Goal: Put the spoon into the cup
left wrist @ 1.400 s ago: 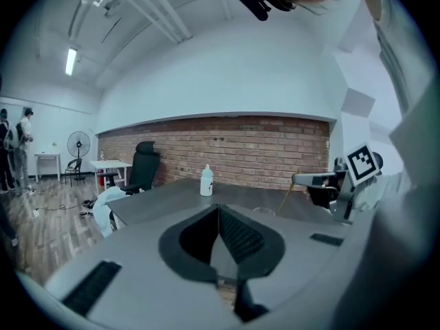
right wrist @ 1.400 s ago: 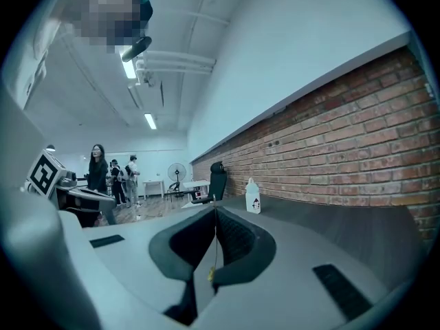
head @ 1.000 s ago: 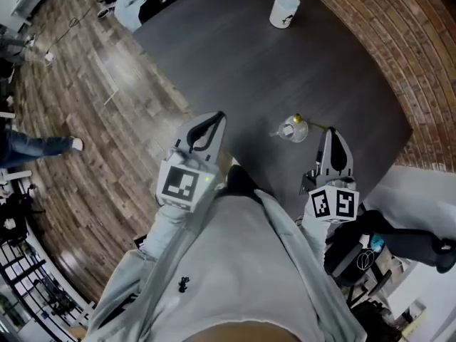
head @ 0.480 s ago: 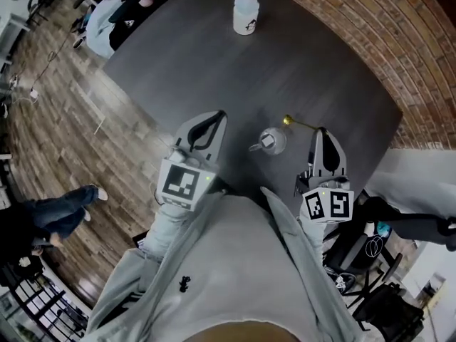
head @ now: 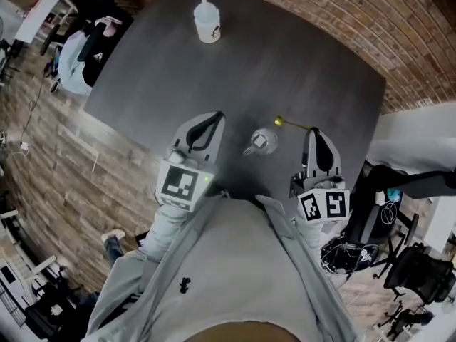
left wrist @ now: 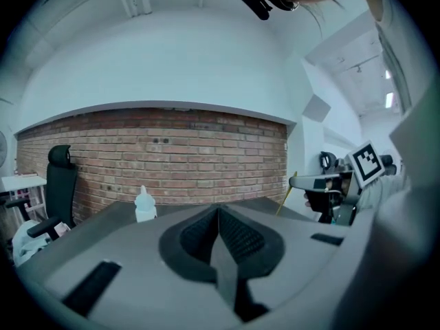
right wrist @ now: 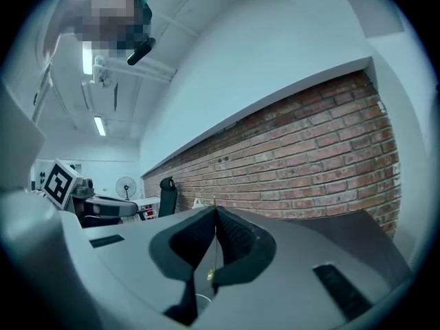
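The right gripper (head: 314,131) pinched the gold spoon (head: 293,125) by its handle – long axis sideways, rounded end toward the person's left, near the glass cup (head: 262,142). The left gripper (head: 214,120) was pressed together – empty.

Dark table (head: 285,63) with bottle (head: 206,21), cup (head: 261,141)

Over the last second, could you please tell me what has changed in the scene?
The head camera swung, so table, bottle and glass cup slid left in view. The spoon's gold bowl, at the cup's far rim before, now shows just right of it. Unchanged: right gripper shut on the spoon, left gripper shut, empty.
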A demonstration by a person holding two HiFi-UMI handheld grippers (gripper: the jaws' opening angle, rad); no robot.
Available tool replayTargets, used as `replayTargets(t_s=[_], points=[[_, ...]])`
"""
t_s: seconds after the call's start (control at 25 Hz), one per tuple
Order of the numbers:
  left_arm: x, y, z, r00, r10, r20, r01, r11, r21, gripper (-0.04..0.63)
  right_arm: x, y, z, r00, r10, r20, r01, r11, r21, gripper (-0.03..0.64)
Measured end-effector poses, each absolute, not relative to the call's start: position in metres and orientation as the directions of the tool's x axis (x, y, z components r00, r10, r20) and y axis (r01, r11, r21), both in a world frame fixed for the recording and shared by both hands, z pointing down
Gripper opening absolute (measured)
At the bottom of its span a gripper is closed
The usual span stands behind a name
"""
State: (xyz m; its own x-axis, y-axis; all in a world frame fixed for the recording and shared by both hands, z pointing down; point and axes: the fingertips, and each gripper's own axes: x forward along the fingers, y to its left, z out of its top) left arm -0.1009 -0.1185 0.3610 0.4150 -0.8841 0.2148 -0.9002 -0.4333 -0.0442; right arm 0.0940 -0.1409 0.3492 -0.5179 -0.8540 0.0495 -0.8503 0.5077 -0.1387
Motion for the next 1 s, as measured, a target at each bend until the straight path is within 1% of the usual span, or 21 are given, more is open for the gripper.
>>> replayTargets(t_s=[0.24, 0.52, 1.0], points=[[-0.09, -0.13, 0.366, 0.48, -0.848, 0.222, -0.869, -0.495, -0.01, 0.021, 0.097, -0.136, 0.348, -0.468, -0.882, 0.055, -0.879, 0.457, -0.137, 0.02], [-0.075, -0.139, 0.371, 0.536, -0.816, 0.217, -0.834, -0.552, -0.017, 0.021, 0.104, -0.134, 0.35, -0.437, -0.897, 0.062, -0.894, 0.426, -0.14, 0.02], [-0.058, -0.147, 0.38, 0.576, -0.781, 0.244, -0.806, -0.592, 0.008, 0.021, 0.104, -0.133, 0.371, -0.45, -0.886, 0.114, -0.886, 0.426, -0.186, 0.02]])
